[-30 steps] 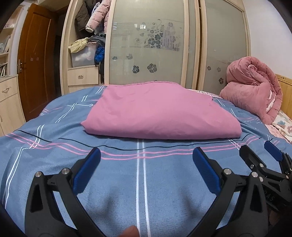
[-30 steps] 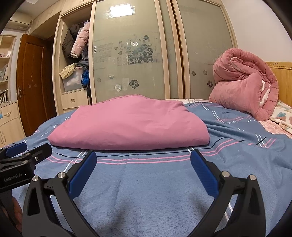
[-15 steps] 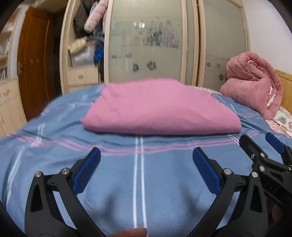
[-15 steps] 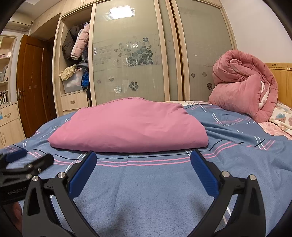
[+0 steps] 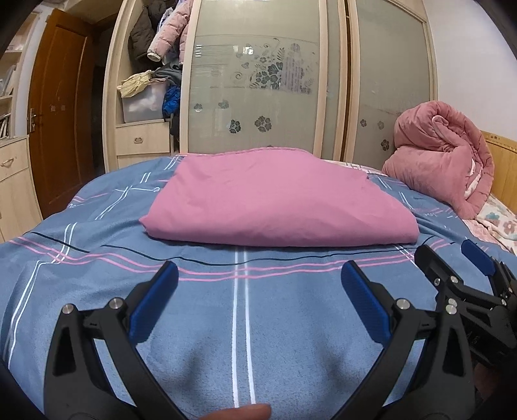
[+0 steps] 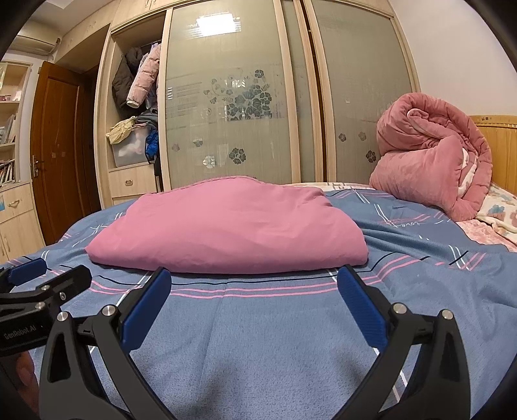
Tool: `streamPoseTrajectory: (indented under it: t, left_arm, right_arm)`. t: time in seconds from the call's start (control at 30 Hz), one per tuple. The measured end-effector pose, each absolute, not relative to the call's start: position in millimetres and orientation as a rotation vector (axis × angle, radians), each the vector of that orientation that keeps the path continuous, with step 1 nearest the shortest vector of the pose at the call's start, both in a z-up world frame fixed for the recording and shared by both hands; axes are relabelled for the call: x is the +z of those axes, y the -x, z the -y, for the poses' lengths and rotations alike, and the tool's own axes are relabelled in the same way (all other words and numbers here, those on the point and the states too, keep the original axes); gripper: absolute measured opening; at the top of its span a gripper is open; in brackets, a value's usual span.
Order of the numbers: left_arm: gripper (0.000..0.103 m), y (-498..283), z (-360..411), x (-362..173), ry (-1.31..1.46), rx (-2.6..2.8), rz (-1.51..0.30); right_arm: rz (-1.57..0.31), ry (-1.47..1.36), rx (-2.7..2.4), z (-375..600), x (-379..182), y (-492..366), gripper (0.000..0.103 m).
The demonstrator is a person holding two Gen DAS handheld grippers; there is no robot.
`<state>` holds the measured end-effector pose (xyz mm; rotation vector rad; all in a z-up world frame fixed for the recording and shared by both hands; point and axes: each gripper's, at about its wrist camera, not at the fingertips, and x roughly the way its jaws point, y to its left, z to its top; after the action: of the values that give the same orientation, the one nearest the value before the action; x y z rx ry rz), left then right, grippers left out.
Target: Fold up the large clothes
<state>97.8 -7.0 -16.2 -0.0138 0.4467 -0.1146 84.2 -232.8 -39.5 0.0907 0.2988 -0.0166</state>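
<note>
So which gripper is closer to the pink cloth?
Probably the right hand-held gripper: its fingertips reach almost to the pink cloth's near edge. The left hand-held gripper sits further back, with bedspread stripes between. Both are open.

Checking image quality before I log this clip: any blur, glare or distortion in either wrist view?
Left wrist view: sharp, with fisheye bending of the wardrobe and dark corners. Right wrist view: also sharp; a ceiling-light reflection glares on the wardrobe door, and soft gripper shadows fall on the bedspread.
</note>
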Motion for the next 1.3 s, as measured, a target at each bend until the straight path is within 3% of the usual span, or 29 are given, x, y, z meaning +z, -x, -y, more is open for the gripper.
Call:
streamPoseTrajectory:
  t: [1.3]
  left_arm:
    - [0.101, -96.1, 11.7, -20.2, -0.002, -0.121, -0.447]
  right_arm:
    - [-0.3, -0.091, -0.018, 232.6, -37.7, -83.1, 0.102]
